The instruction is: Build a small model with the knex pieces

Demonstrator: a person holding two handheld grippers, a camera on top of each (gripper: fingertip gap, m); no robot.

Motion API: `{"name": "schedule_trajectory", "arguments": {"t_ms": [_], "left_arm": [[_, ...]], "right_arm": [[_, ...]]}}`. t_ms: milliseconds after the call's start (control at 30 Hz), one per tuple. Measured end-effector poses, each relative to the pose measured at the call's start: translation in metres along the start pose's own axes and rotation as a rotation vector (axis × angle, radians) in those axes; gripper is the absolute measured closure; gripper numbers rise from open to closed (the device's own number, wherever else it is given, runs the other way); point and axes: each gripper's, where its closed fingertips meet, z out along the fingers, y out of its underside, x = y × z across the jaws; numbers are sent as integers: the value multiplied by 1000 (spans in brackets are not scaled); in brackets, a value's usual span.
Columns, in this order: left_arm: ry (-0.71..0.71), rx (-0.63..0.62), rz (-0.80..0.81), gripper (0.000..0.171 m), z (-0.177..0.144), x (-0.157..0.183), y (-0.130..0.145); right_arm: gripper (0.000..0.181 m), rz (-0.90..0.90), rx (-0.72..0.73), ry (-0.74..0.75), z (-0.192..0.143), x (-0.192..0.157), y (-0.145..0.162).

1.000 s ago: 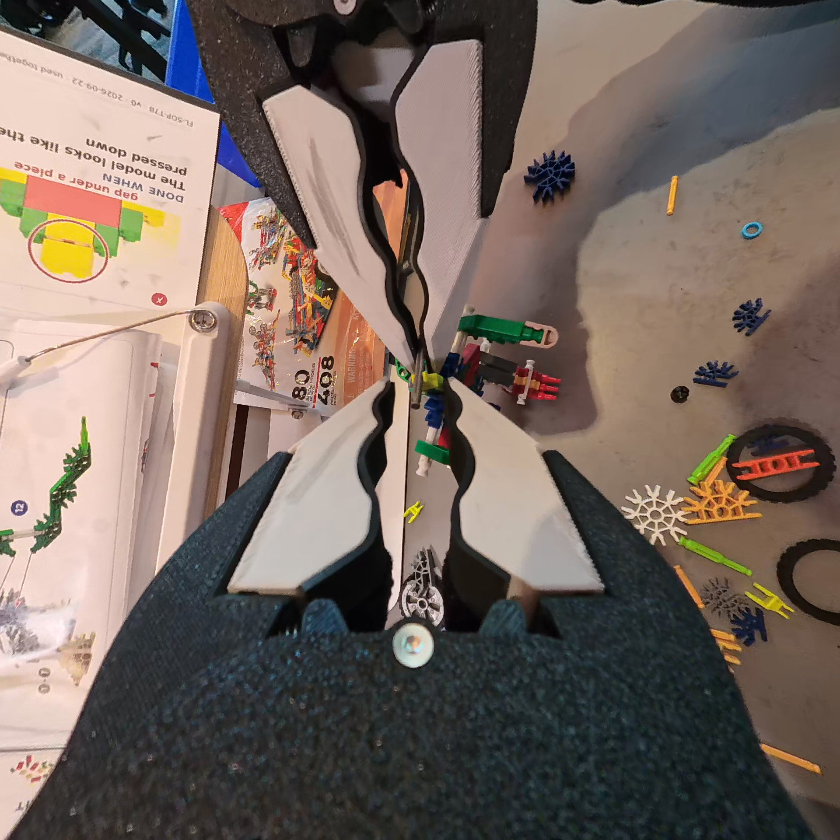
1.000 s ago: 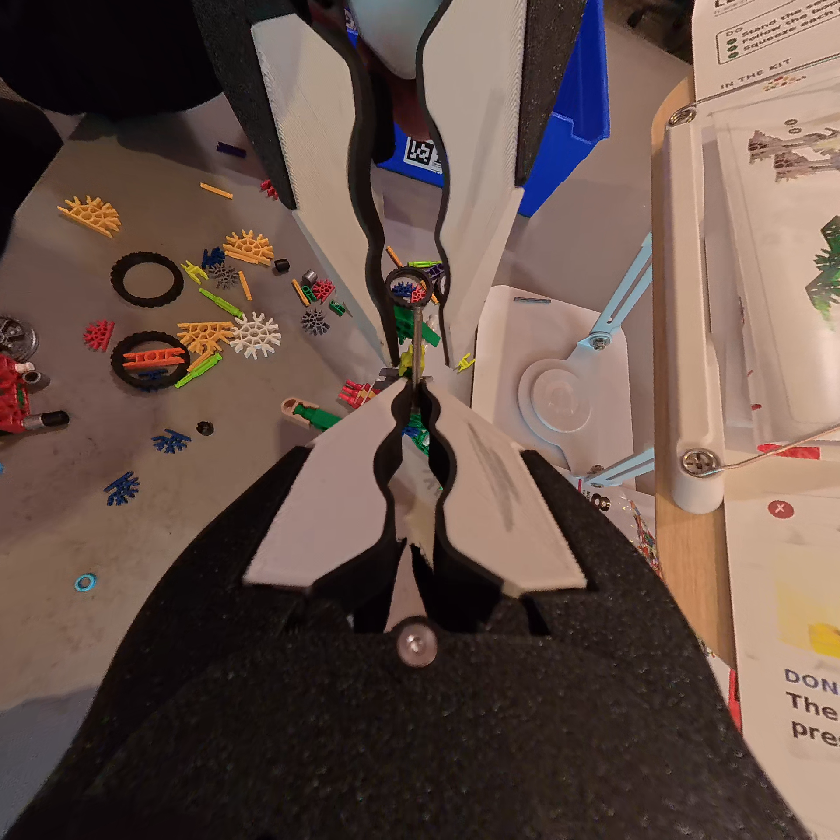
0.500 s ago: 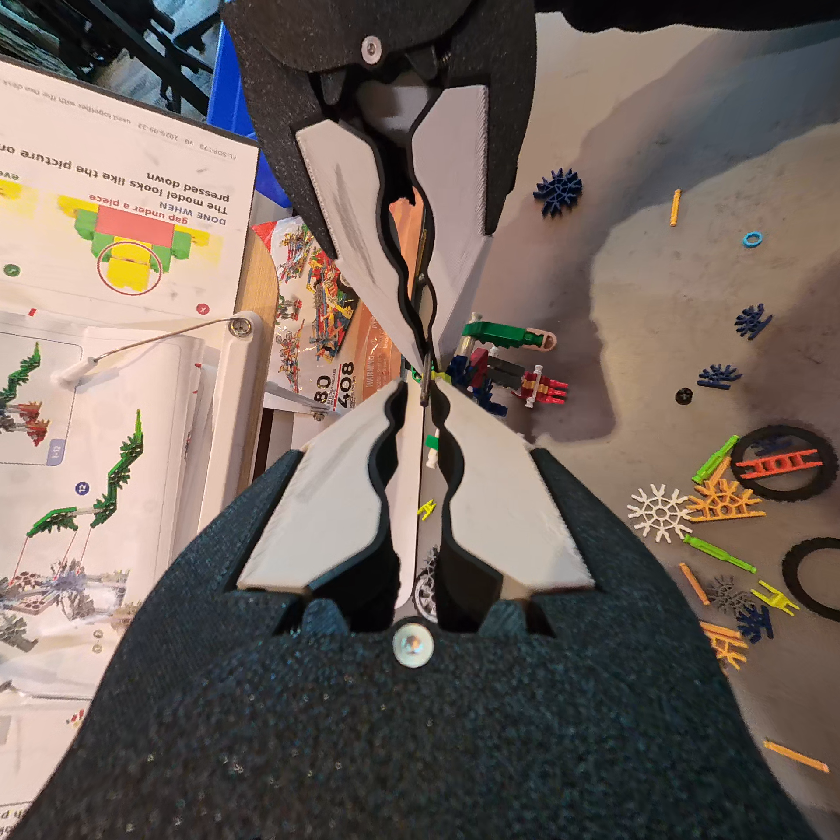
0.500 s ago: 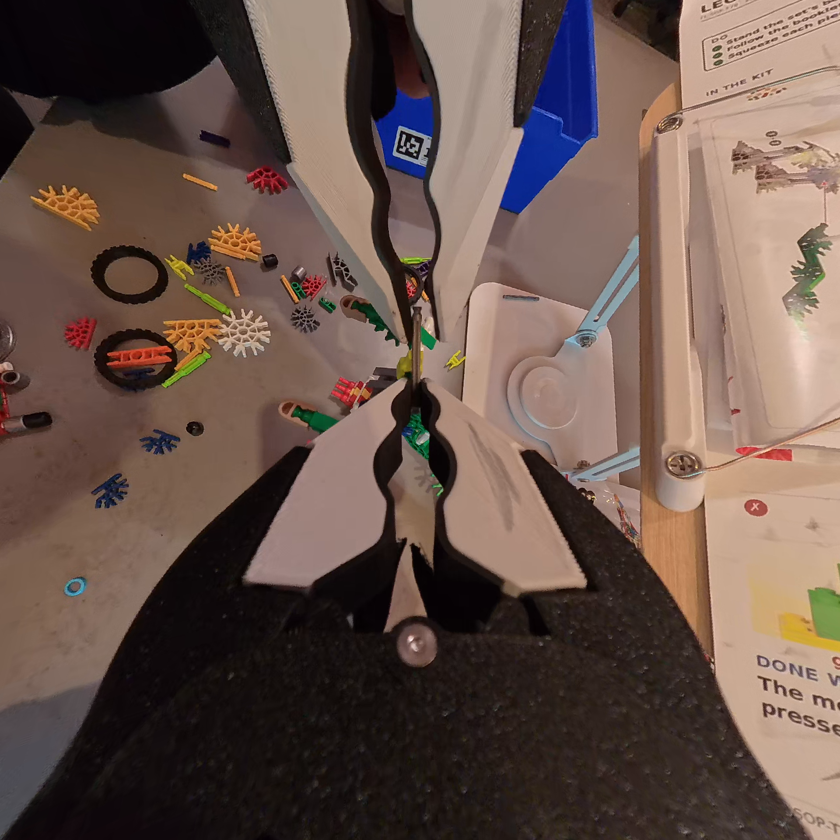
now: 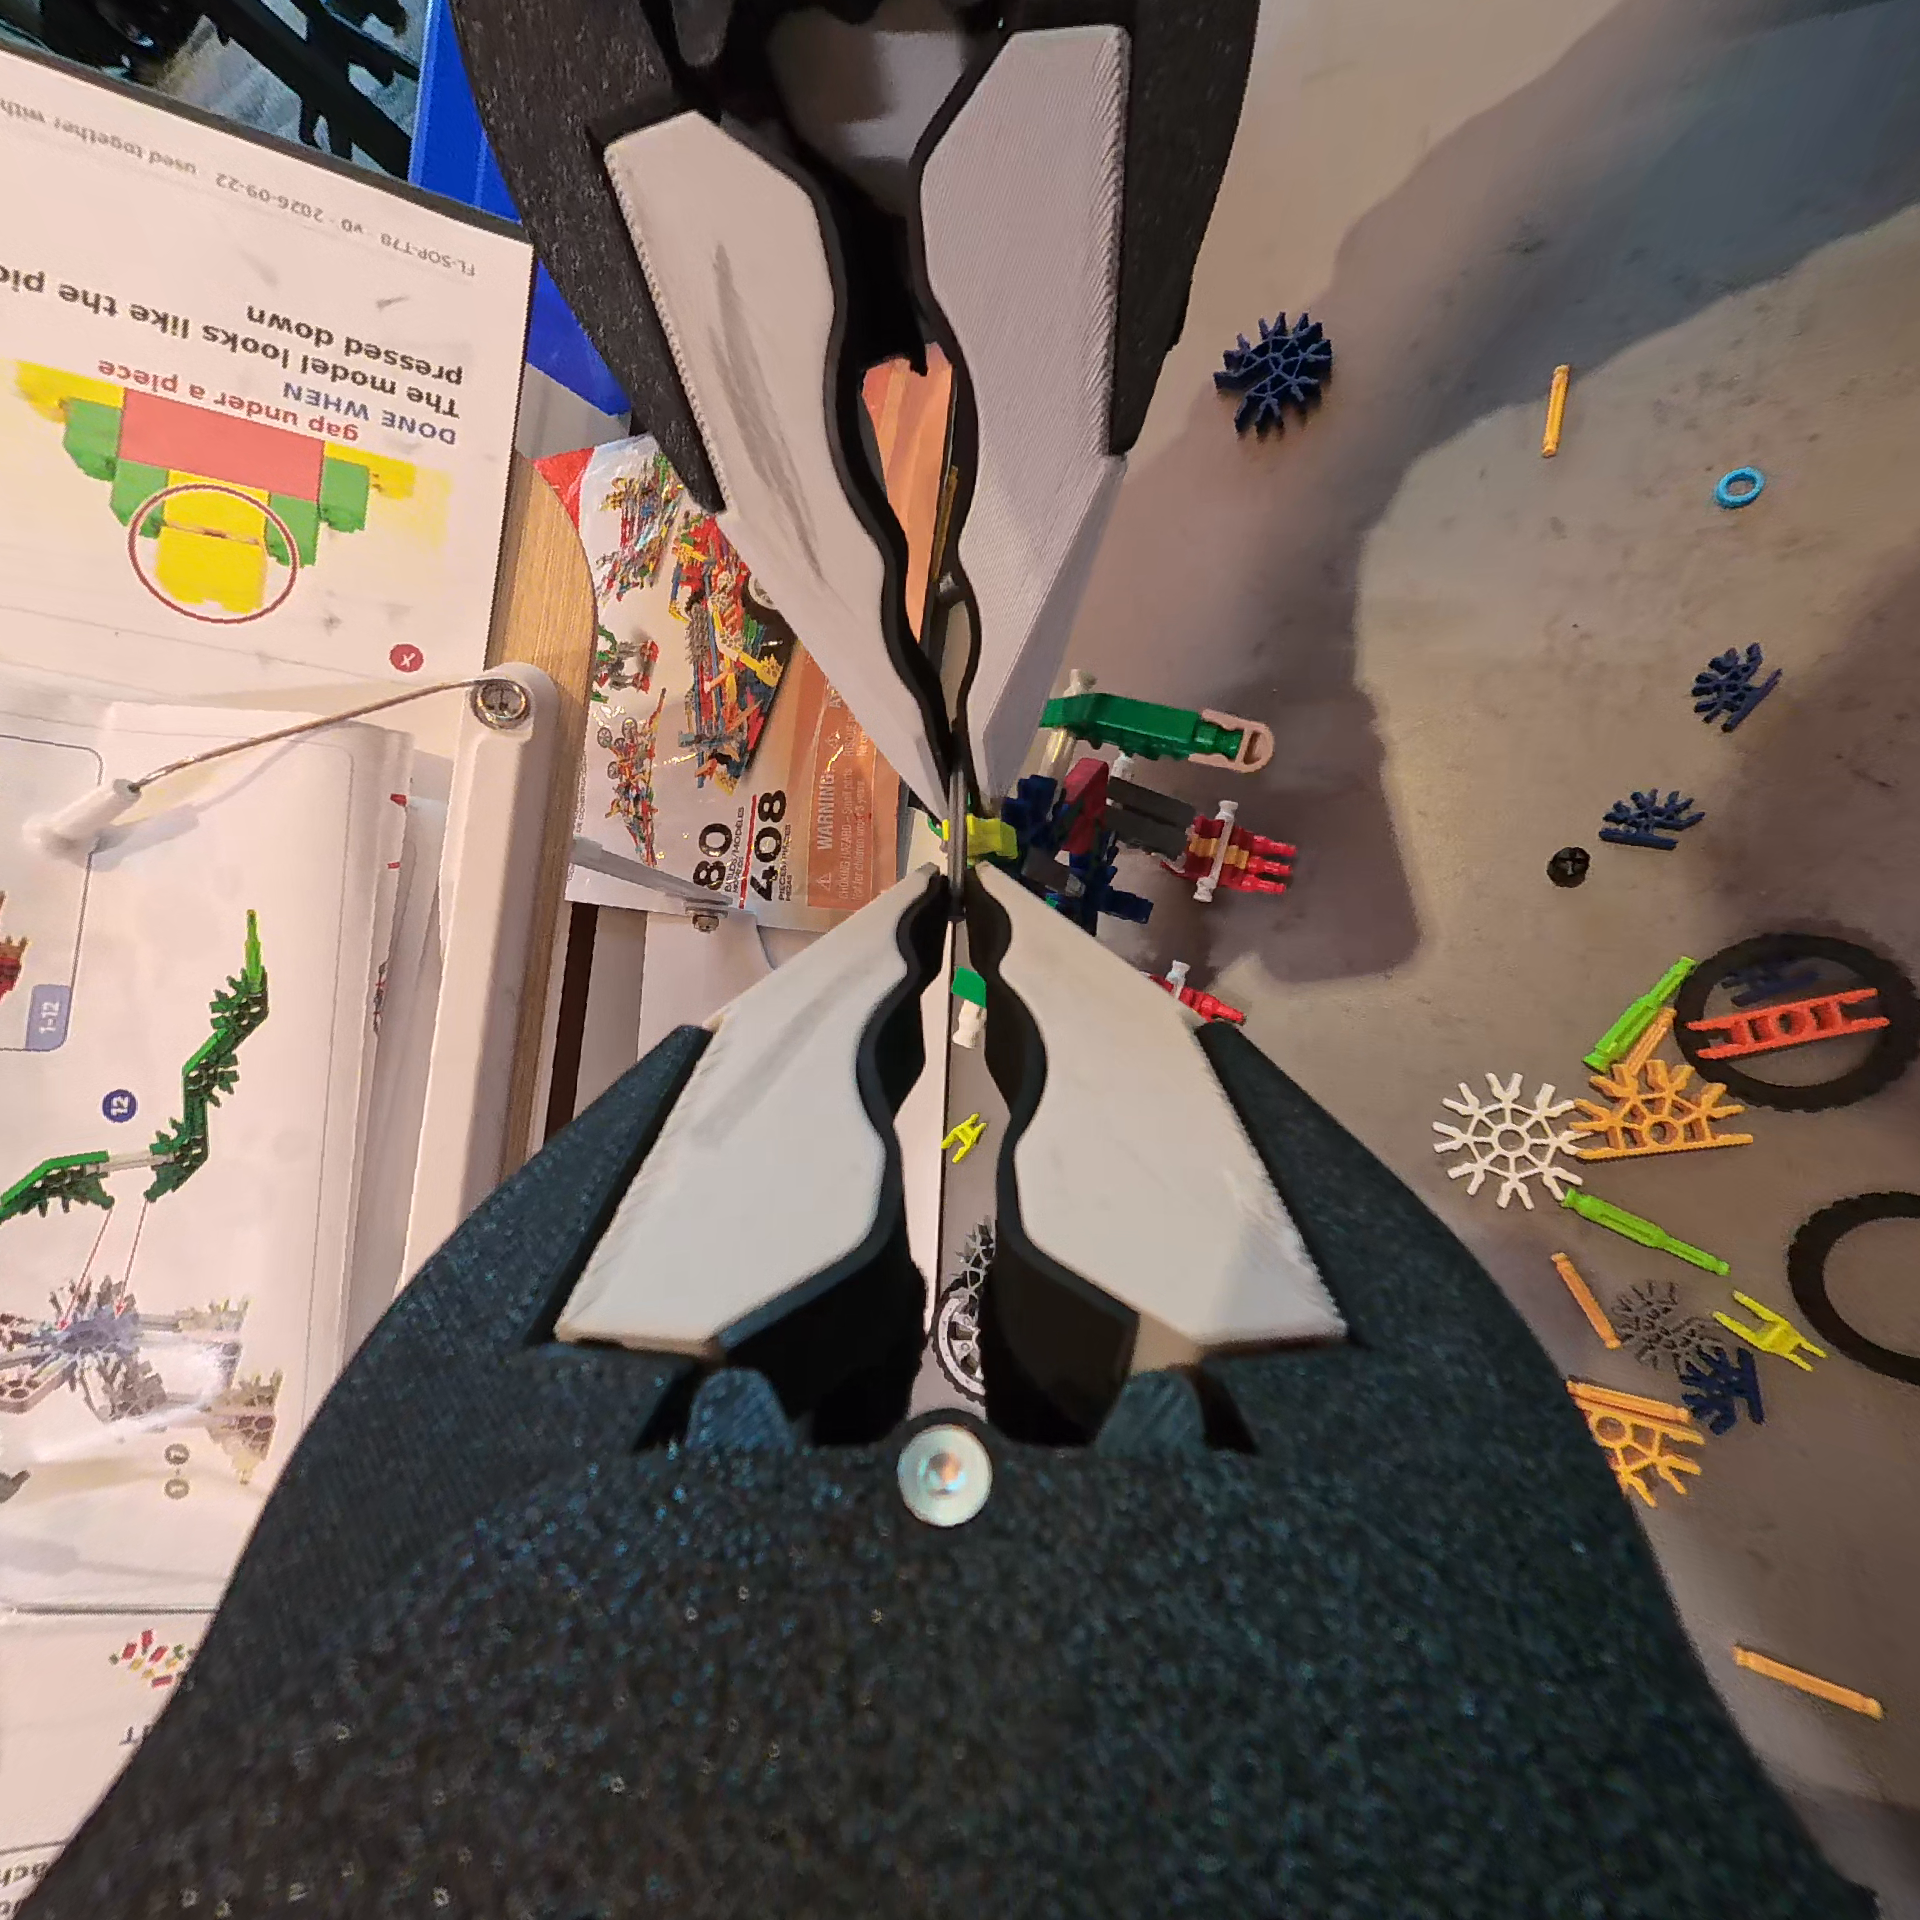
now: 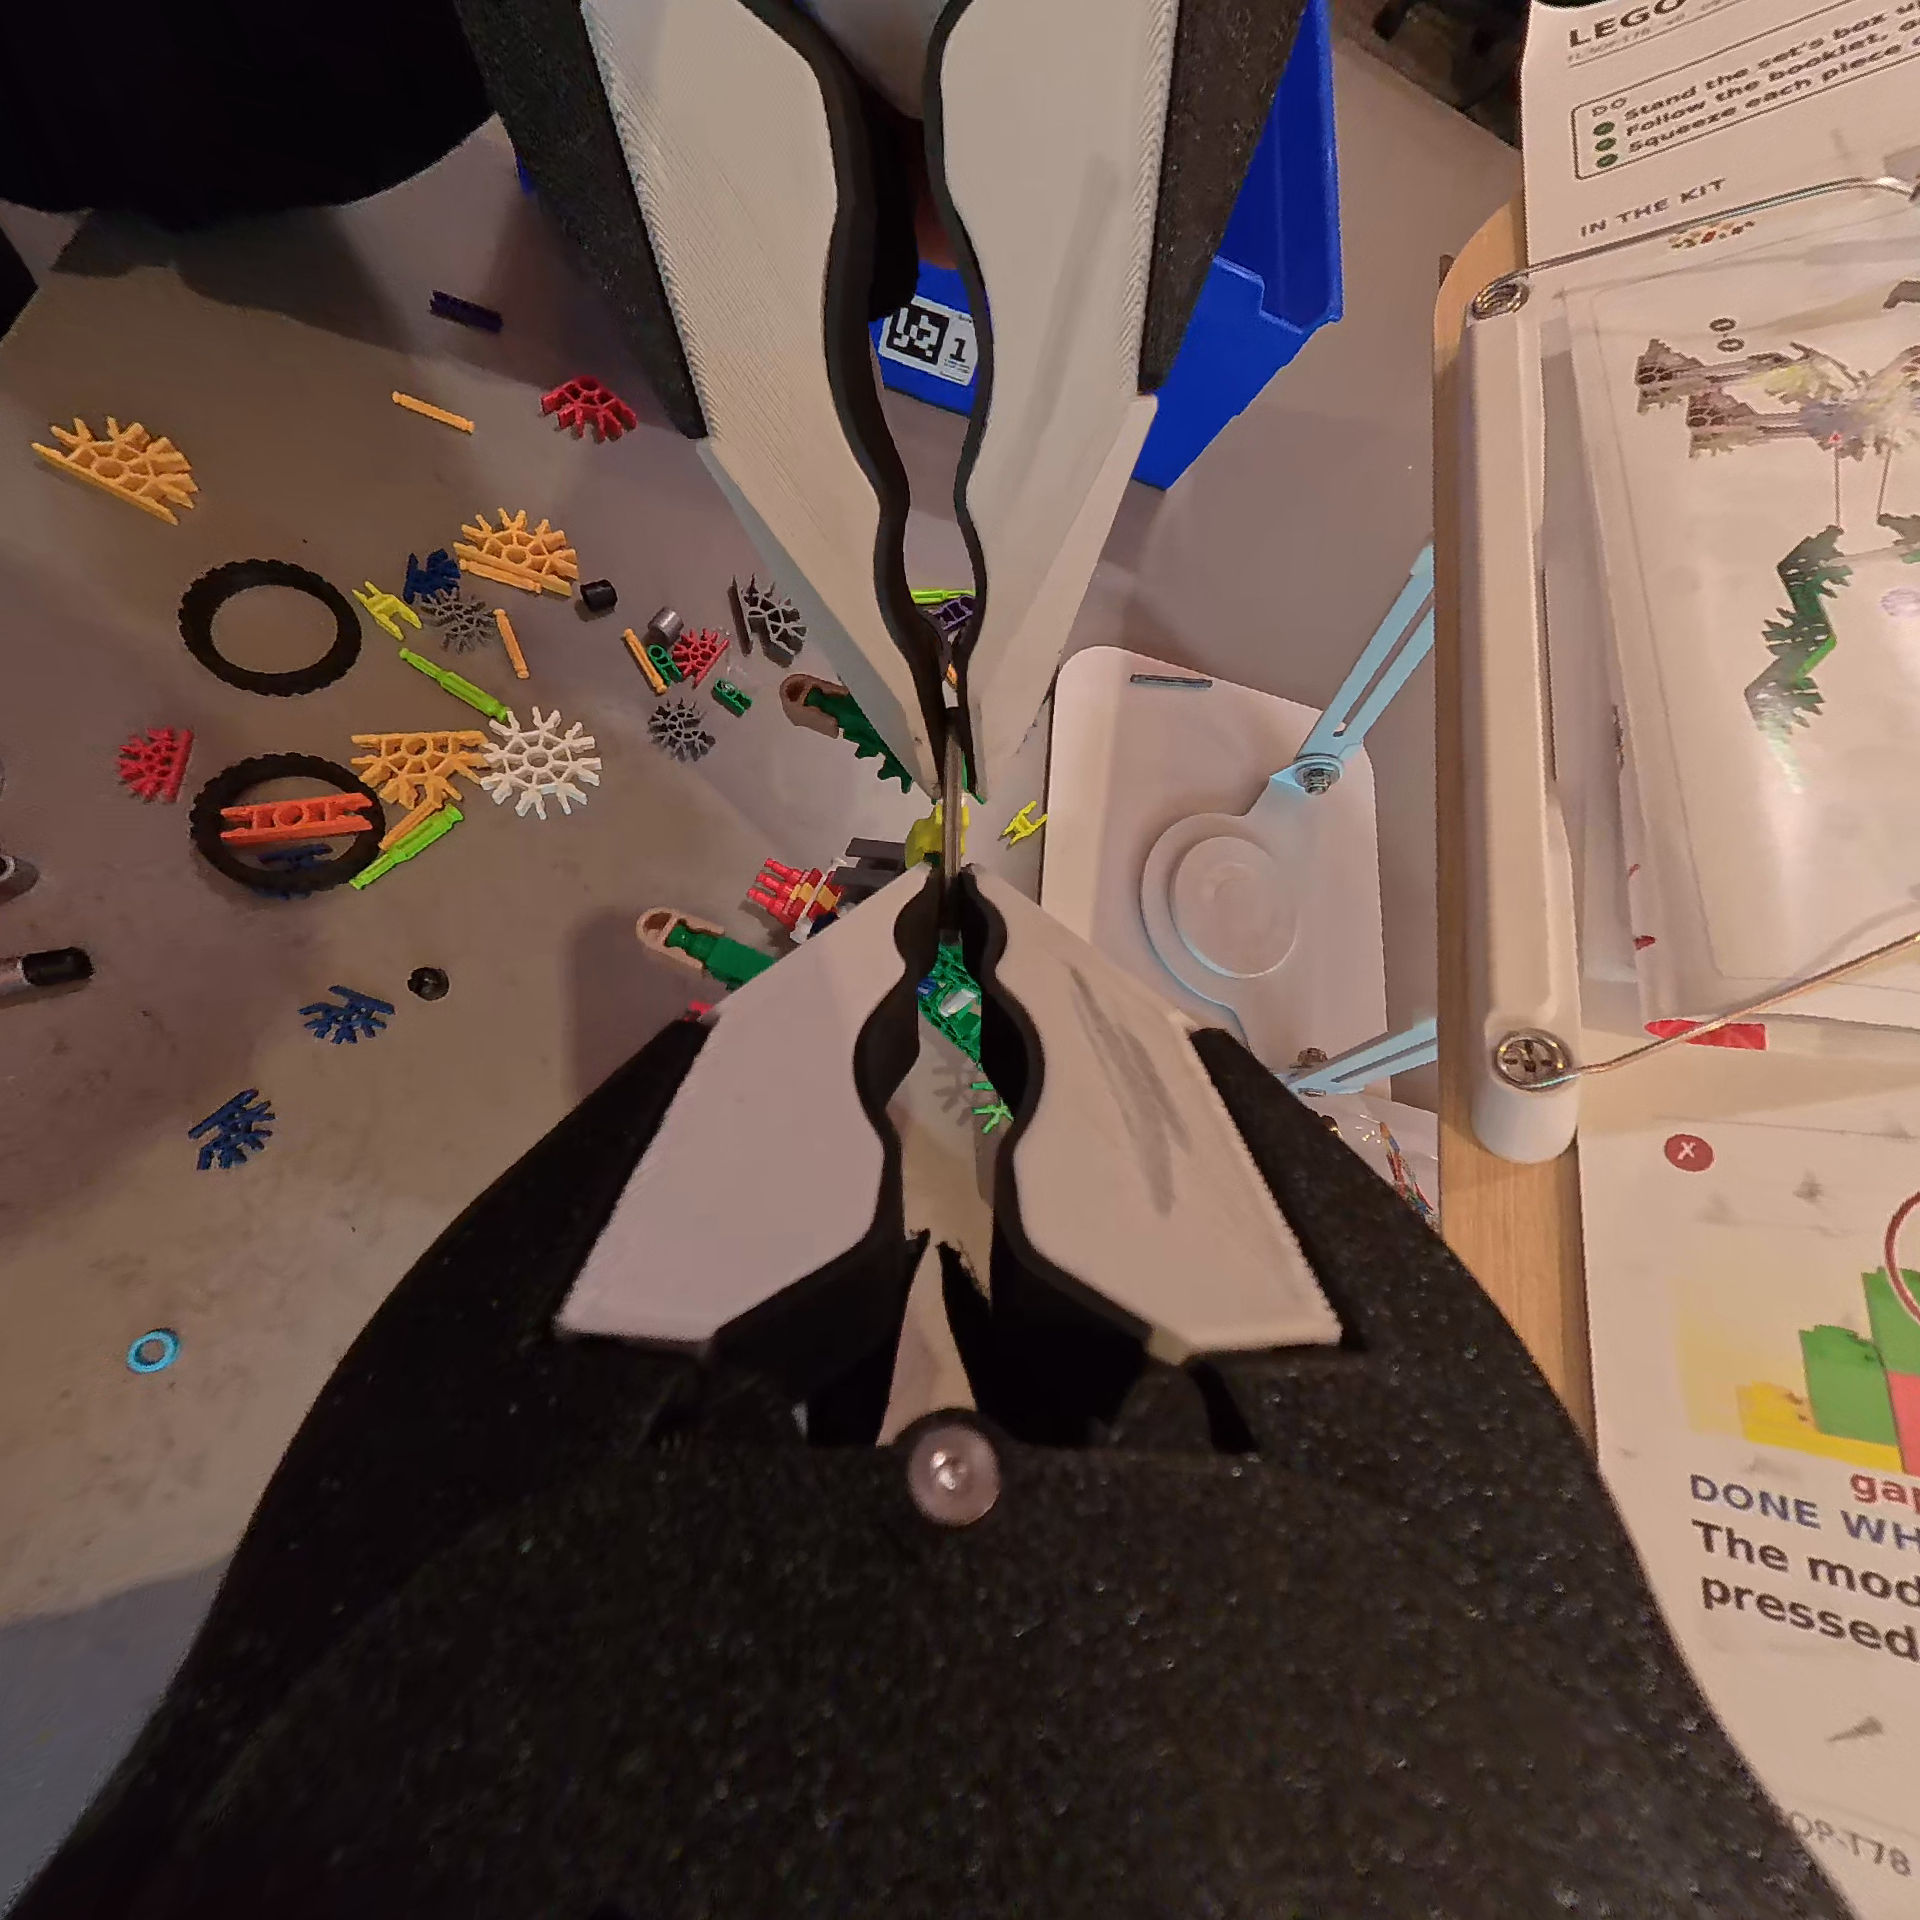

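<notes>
As both wrist views show, the two grippers meet tip to tip over a grey table strewn with construction-toy pieces.

Left gripper [image 5: 954, 883]: fingers pinched together on one end of a thin grey rod [image 5: 953, 831]; the piece runs straight ahead from its tips.
Right gripper [image 6: 948, 878]: fingers likewise pressed closed on the opposite end of the same rod [image 6: 950, 795]; it faces the left gripper head-on, the two sets of tips nearly touching.
Rod: held level between both grippers above the table, a small yellow clip [image 5: 987, 834] sitting just beside it at the meeting point.
Partly built model [image 5: 1101, 821]: lies on the table [image 5: 1558, 727] directly beneath and just right of the left gripper's tips; blue, red, black and green parts, with a green rod carrying a tan end connector [image 5: 1153, 727] on its far side.
Loose pieces: well to the right of the left gripper lie a white snowflake connector [image 5: 1507, 1140], orange fan connectors [image 5: 1657, 1117], a black tyre with an orange insert [image 5: 1787, 1018] and dark blue connectors [image 5: 1276, 369].
Instruction booklet [image 5: 208, 1039]: open on a white stand with a wire page holder, to the left of the left gripper.
Printed instruction sheet [image 5: 249, 416]: beyond the booklet, to the left.
Parts bag [image 5: 727, 727]: printed plastic bag, just left of the meeting tips.
Blue bin [image 6: 1247, 312]: beyond the left gripper in the right wrist view, partly hidden.
</notes>
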Motion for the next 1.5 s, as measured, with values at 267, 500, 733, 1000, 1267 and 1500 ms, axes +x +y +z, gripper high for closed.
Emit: {"name": "schedule_trajectory", "arguments": {"t_ms": [267, 500, 733, 1000, 1267, 1500], "left_arm": [[3, -14, -2, 171, 4, 1, 2], [-7, -39, 8, 171, 8, 0, 6], [-14, -46, 12, 171, 10, -2, 6], [-23, -50, 19, 171, 13, -2, 4], [-38, -60, 28, 171, 15, -2, 3], [-58, -85, 38, 171, 16, -2, 3]], "right_arm": [[180, -9, -9, 13, 0, 0, -1], [180, -9, -8, 21, -1, 1, -2], [180, -11, -14, 26, -1, 1, -2], [180, -9, -21, 25, -2, 2, 0], [180, -24, -49, 36, -2, 2, 3], [180, -29, -69, 47, -1, 2, 4]]}}
